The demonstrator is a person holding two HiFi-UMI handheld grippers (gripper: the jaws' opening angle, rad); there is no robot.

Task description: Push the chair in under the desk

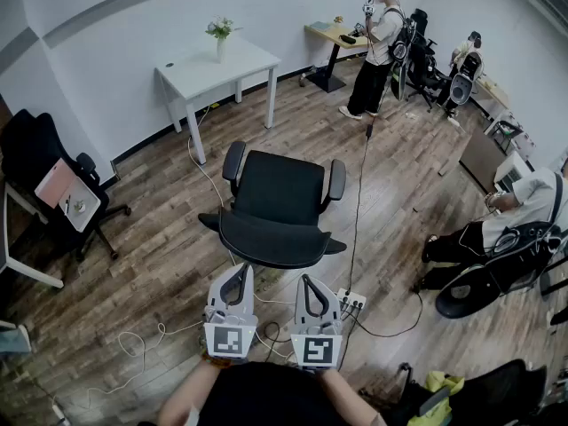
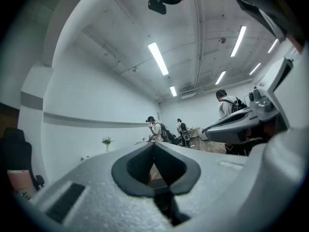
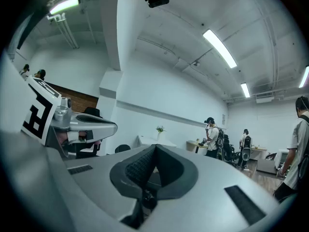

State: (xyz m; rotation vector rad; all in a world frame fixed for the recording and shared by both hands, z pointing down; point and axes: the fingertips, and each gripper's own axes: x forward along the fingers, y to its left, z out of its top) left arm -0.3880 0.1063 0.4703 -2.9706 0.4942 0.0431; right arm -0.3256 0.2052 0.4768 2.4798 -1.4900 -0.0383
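Grippers nearest, side by side: left gripper (image 1: 238,272) and right gripper (image 1: 308,280), jaws clenched together on nothing. Just beyond stands the black chair (image 1: 277,211), well apart from the white desk (image 1: 200,71) at the far wall. A white cable (image 1: 206,171) trails across the floor between them.

Held left claw (image 1: 238,273) and right claw (image 1: 307,282) side by side, both closed, near black office chair (image 1: 277,204) without touching. Saw chair on wood floor (image 1: 160,238), well apart from white bench (image 1: 222,65) bearing flower vase (image 1: 221,43).
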